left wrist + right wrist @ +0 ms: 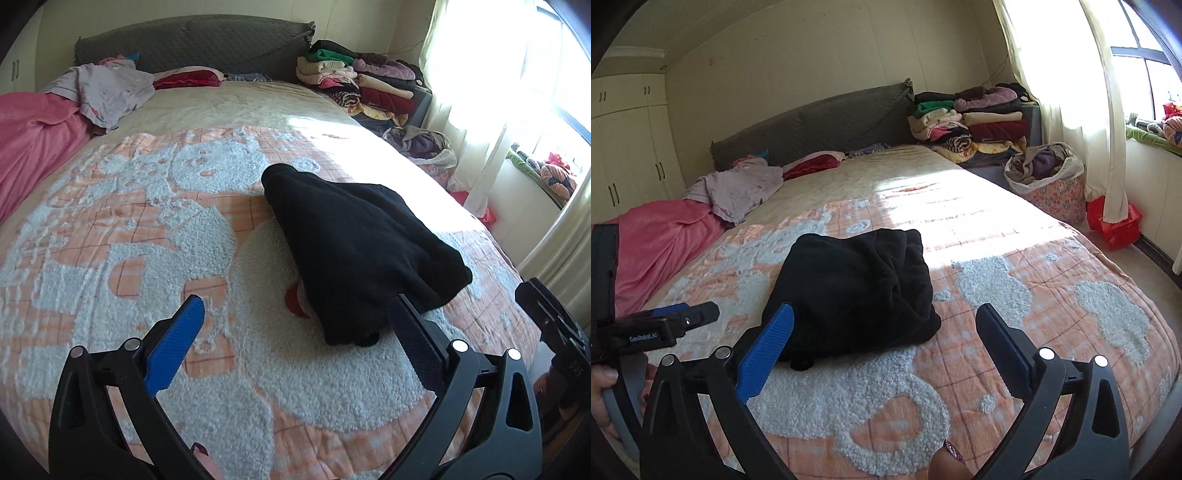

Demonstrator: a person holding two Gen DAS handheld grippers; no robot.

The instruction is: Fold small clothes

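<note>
A black folded garment (354,243) lies on the orange and white bedspread (110,240); in the right wrist view the same black garment (857,291) sits near the middle of the bed. My left gripper (295,310) is open, its blue fingers spread wide above the bedspread, with the garment's near edge just beyond the right finger. My right gripper (884,321) is open too, held above the bed just short of the garment, nothing between its fingers. The left gripper's body (665,325) shows at the left edge of the right wrist view.
A pink blanket (33,144) and a pale garment (107,88) lie at the bed's far left. Stacked folded clothes (971,122) stand beside the headboard. A floral basket of clothes (1049,181) and a red bag (1115,221) stand on the floor by the curtain.
</note>
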